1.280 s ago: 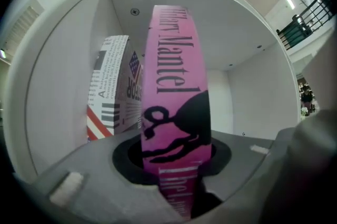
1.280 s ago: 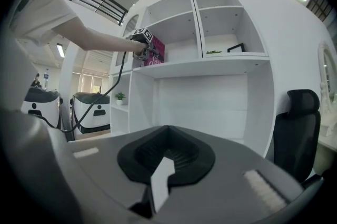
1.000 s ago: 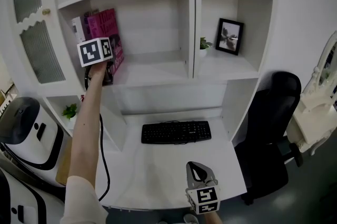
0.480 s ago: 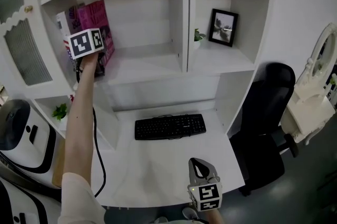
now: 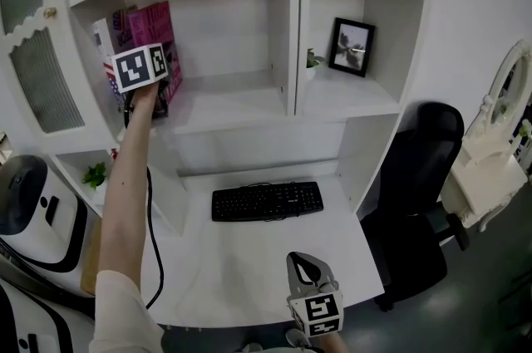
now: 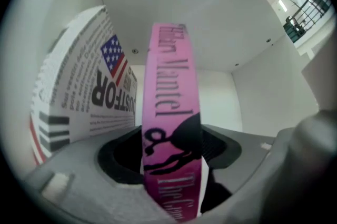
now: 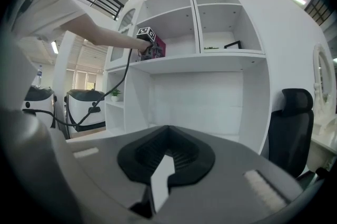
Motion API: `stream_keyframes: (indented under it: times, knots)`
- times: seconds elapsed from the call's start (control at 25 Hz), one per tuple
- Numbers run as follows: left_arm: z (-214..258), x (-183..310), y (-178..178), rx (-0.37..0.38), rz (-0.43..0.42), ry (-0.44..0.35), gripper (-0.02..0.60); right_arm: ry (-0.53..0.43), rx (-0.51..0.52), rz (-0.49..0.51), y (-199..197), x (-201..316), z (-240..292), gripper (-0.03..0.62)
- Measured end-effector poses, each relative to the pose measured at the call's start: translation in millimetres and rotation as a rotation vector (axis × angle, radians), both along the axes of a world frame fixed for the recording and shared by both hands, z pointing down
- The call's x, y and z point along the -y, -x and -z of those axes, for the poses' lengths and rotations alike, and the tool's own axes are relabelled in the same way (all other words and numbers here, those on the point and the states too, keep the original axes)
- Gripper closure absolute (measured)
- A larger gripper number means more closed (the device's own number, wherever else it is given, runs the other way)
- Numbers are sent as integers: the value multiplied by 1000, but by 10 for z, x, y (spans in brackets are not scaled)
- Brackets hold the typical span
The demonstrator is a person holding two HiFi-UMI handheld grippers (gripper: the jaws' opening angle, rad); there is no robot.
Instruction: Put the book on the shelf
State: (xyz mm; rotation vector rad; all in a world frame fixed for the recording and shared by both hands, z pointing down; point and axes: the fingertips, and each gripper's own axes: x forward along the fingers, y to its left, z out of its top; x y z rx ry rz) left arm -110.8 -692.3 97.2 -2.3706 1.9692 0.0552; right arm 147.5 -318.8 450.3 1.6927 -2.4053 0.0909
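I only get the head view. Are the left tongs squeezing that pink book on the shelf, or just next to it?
Observer: In the left gripper view the left tongs have just been opening. The spine of the pink book with black lettering stands between them, with dark gaps on both sides.
Operator: Is anything next to it?
Observer: Yes. To its left is a white book whose cover shows bold black print and a small American flag.
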Motion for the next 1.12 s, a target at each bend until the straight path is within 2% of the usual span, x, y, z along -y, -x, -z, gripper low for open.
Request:
stream_keyframes:
  times: [0.08,0.24,0.36,0.6,0.72,0.84,0.92,1.0,1.12]
  knots:
    - [101,-78,-9,28,12,-30,268,-5,6,-4,-16,-17,16,592]
    - [278,-263,-24,32,7,-60,268,-20,22,-10,-25,-64,73,592]
    - [431,-464,-5,78,18,-97,268,-32,26,-4,16,-125,109,592]
    - [702,-923,160,99,18,-156,268,-84,26,26,166,-260,257,592]
    - [811,-1274,216,94,-8,-202,270,-99,20,44,260,-368,292,592]
    - [927,-1757,248,87,-46,-291,297,-106,18,54,350,-450,313,592]
    - [983,-2125,269,85,-72,-365,347,-113,19,60,431,-481,335,592]
    - [963,-2490,275,93,-98,-428,352,-120,17,70,530,-511,354,592]
    - [815,-3050,318,112,-100,-513,403,-131,13,83,700,-565,374,592]
